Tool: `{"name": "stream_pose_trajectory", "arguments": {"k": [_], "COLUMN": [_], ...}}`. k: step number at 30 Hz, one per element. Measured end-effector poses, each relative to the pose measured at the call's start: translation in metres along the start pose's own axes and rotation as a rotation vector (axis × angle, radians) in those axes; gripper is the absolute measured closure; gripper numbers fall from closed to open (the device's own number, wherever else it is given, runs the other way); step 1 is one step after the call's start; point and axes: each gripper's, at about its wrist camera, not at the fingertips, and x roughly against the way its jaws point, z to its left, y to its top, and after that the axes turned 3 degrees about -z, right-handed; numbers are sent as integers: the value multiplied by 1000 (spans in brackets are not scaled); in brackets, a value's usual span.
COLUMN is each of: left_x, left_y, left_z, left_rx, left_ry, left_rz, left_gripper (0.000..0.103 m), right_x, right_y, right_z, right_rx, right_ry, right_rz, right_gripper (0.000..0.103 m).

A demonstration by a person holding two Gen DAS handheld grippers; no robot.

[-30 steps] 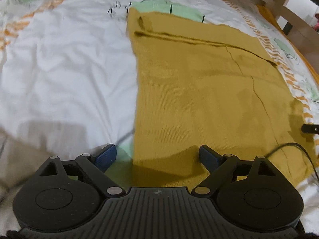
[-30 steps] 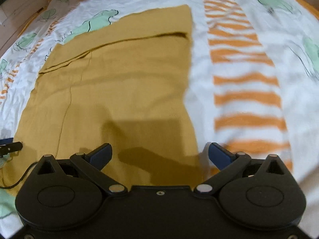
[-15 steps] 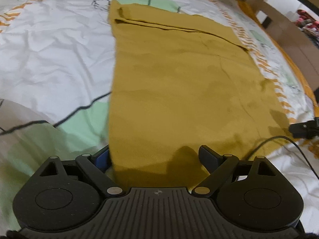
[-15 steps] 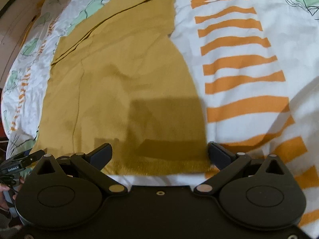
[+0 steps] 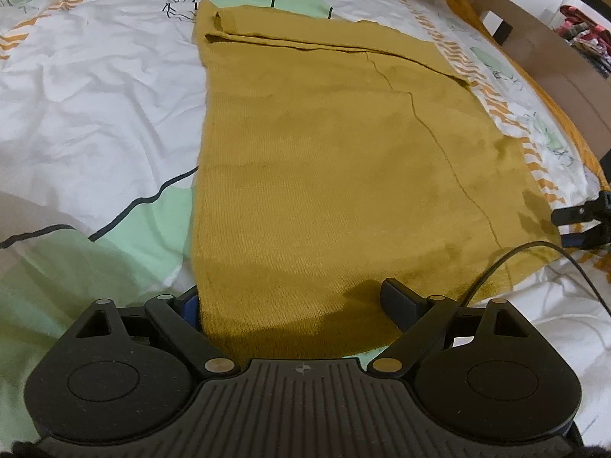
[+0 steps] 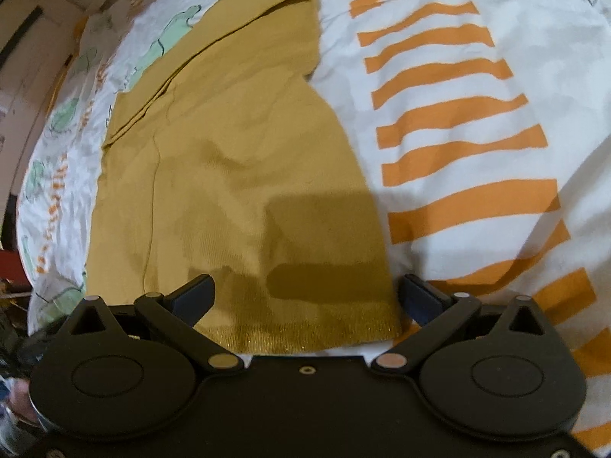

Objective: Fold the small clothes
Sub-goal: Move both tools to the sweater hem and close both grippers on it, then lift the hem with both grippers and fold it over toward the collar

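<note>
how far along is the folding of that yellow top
Done: the mustard-yellow knit garment lies flat on the patterned white bedsheet, with overlapped layers at its far end, apparently sides folded in. In hand: nothing gripped; the left gripper and right gripper stand open, each straddling a near hem corner. Left: probably pinching the ribbed hem and folding it toward the far end.

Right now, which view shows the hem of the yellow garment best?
The right wrist view: the ribbed hem lies sharp between the open right gripper. In the left wrist view that hem is shadowed and partly hidden.
</note>
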Motion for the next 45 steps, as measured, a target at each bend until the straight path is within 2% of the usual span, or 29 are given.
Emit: {"name": "stream_pose_trajectory", "arguments": {"k": [3, 5, 7, 8, 9, 11, 12, 14, 16, 17, 19, 21, 23, 26, 31, 35, 36, 37, 38, 39, 40, 43, 45], "left_x": [1, 1, 2, 3, 3, 6, 7, 10, 13, 14, 16, 18, 19, 17, 14, 15, 16, 17, 18, 20, 22, 33, 42], "left_y": [-1, -1, -2, -2, -3, -3, -4, -4, -5, -6, -7, -8, -10, -10, -10, -14, -15, -15, -15, -16, -16, -13, -6], "left_z": [1, 2, 2, 2, 2, 5, 6, 9, 12, 14, 18, 22, 21, 16, -2, -7, -6, -3, 0, 2, 5, 10, 9], "left_rx": [-1, 5, 11, 14, 16, 32, 41, 62, 88, 103, 136, 178, 187, 171, 73, 62, 75, 94, 116, 134, 161, 201, 187], "left_ry": [0, -4, -4, -2, 1, 6, 7, 12, 13, 8, -13, -42, -38, -10, 11, 36, 32, 34, 31, 26, 18, 0, 4], "left_rz": [-5, -8, -16, -20, -25, -38, -43, -54, -64, -71, -78, -86, -95, -94, -86, -115, -123, -132, -144, -155, -173, -237, -293], "left_gripper": [14, 14, 15, 16, 19, 26, 31, 41, 57, 62, 82, 84, 84, 81, 50, 50, 53, 67, 75, 90, 99, 99, 99], "right_x": [0, 1, 2, 3, 5, 8, 8, 9, 8, 9, 9, 9, 9, 7, 8, 8, 8, 8, 8, 8, 10, 20, 31], "right_y": [-1, -3, -6, -7, -7, -8, -8, -9, -10, -11, -14, -14, -13, -12, -13, -13, -13, -14, -14, -14, -14, -15, -15], "right_z": [1, 5, 9, 10, 9, 3, -1, -2, 3, 6, 11, 14, 13, 12, 11, 10, 10, 10, 10, 10, 10, 13, 16], "right_rx": [14, 45, 71, 79, 79, 50, 32, 29, 51, 64, 97, 106, 99, 90, 87, 86, 85, 85, 84, 84, 88, 103, 118], "right_ry": [-3, -32, -66, -77, -80, -45, -24, -9, -6, -7, -15, -17, -14, -13, -11, -9, -9, -8, -7, -6, -3, 36, 80], "right_rz": [-1, -5, -16, -24, -31, -40, -38, -41, -46, -50, -65, -69, -68, -65, -65, -67, -67, -69, -71, -76, -84, -146, -218], "right_gripper": [1, 7, 24, 29, 39, 55, 65, 70, 83, 84, 85, 85, 85, 85, 85, 85, 85, 85, 85, 85, 87, 88, 88]}}
